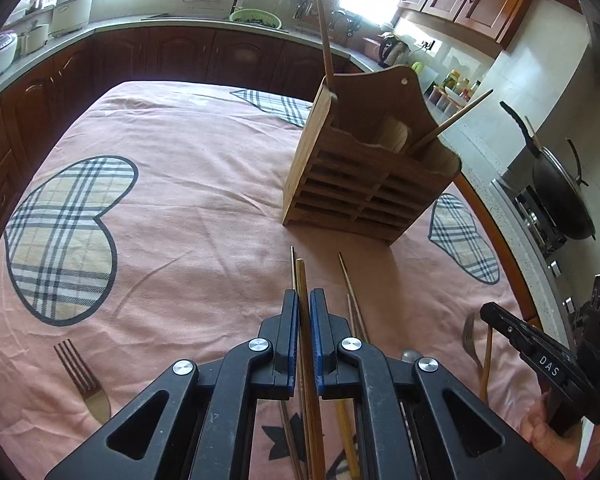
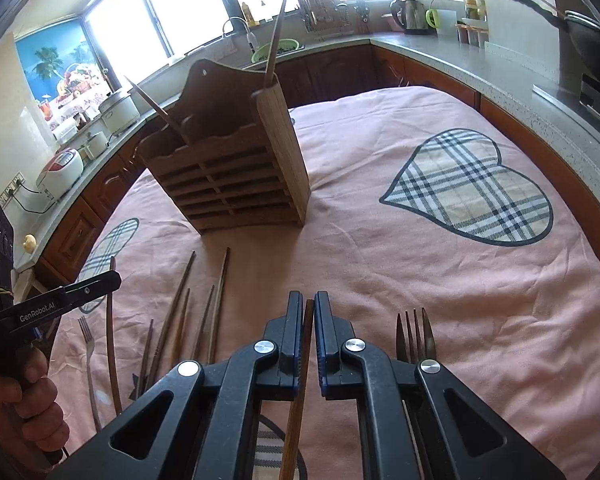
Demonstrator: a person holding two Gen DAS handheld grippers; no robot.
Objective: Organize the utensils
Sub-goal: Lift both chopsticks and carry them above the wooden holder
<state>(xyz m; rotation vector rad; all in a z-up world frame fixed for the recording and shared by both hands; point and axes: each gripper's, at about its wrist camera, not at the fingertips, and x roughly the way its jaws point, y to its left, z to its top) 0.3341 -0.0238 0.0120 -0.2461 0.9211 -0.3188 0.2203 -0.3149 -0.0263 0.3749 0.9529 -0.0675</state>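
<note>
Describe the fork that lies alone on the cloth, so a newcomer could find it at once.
Start at the wooden holder standing on the pink cloth, then look across to the big plaid heart. Just below that heart lies the fork, tines toward the heart. It is on its own, away from the chopsticks and other cutlery that lie together in front of the holder.

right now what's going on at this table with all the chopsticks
A person is sorting utensils with a gripper in each hand. The left gripper and the right gripper are each shut on a chopstick. The wooden holder already has a few sticks in it; more chopsticks and forks lie on the pink cloth.
</note>
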